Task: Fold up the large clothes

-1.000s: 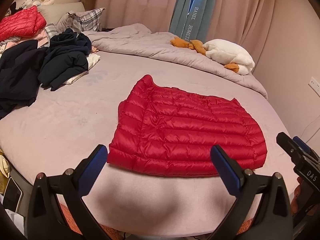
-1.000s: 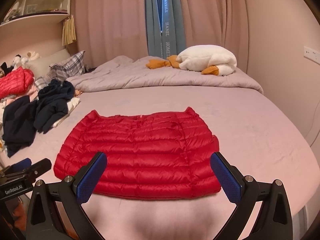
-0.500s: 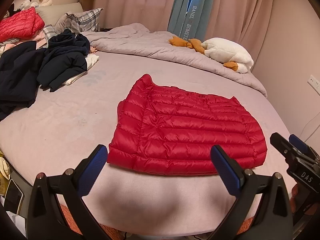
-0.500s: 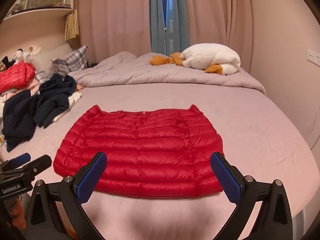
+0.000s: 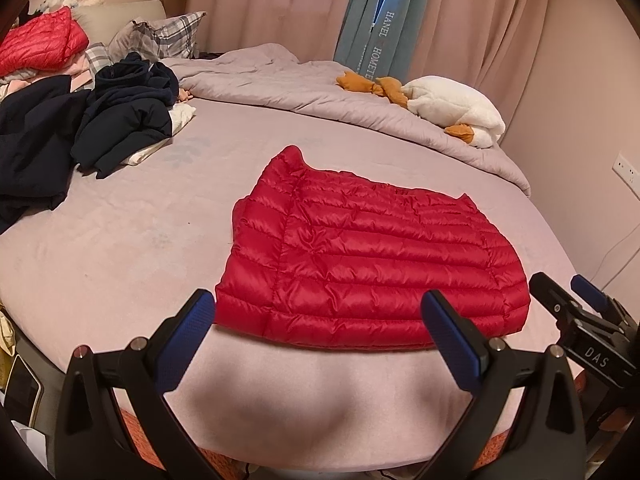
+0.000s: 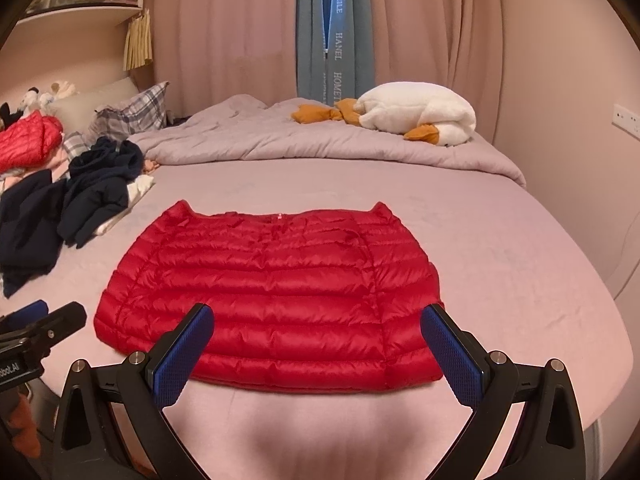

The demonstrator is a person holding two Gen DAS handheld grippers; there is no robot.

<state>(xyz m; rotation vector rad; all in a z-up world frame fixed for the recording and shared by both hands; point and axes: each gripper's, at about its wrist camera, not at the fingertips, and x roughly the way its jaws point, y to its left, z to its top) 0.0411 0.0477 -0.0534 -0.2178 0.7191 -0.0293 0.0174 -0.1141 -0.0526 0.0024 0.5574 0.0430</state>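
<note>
Dark clothes (image 6: 60, 216) heaped at left; left gripper (image 5: 320, 336) spread, empty. Red down jacket (image 6: 272, 292) lies flat mid-bed (image 6: 500, 280), long axis left–right, hem toward the grippers, collar toward the duvet (image 6: 320, 140). Right gripper (image 6: 318, 340) spread, empty.

Red jacket (image 6: 272, 296) flat on bed (image 6: 500, 264)

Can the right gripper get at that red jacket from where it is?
Probably yes. The right gripper is open, and the jacket lies flat on the bed just ahead of it, with nothing between them.
</note>
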